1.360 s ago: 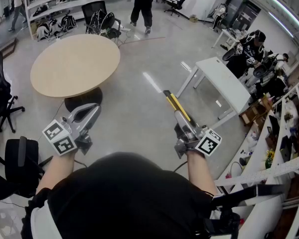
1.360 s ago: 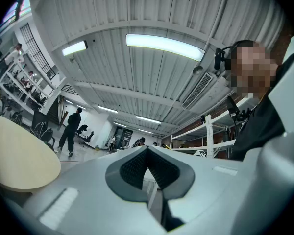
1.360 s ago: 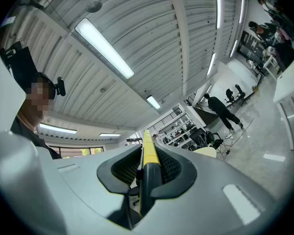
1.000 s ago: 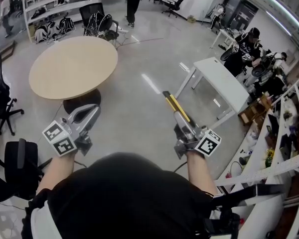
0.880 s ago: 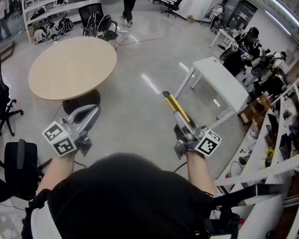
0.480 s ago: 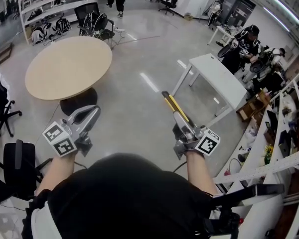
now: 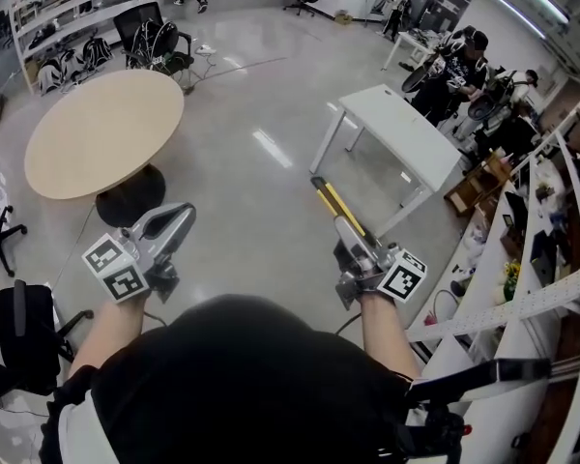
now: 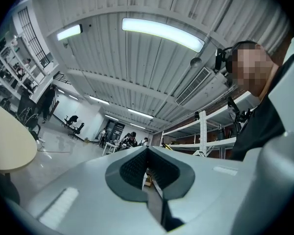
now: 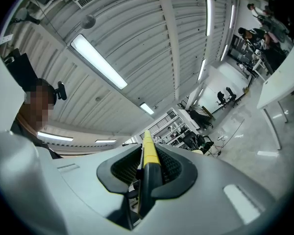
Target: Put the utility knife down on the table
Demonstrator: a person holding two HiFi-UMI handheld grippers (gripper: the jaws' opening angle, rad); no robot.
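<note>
Nearest me, my right tool point(image 7: 346, 228) is clamped nearly shut on the knife point(image 7: 328, 198). Its pads pinch the dark handle end, and the yellow-and-black body sticks out forward and a little upward past the tips. The right gripper view agrees: the knife point(image 9: 149, 161) runs straight along the slot between the jaws. My left tool point(image 7: 177, 215) is closed on nothing, and I judge it has no part in this step. The knife hangs in the air above bare floor point(image 7: 261, 211), not yet over any surface. Beyond its tip stands the white surface point(image 7: 411, 133); the round surface point(image 7: 97, 133) lies off to my left, farther from the knife hand. To do this well I would carry the knife over the white surface and tip the tool down until the knife lies flat and touching. Only then would I open, since a release from height could let it drop and skid. I would set it well in from the edge.
</note>
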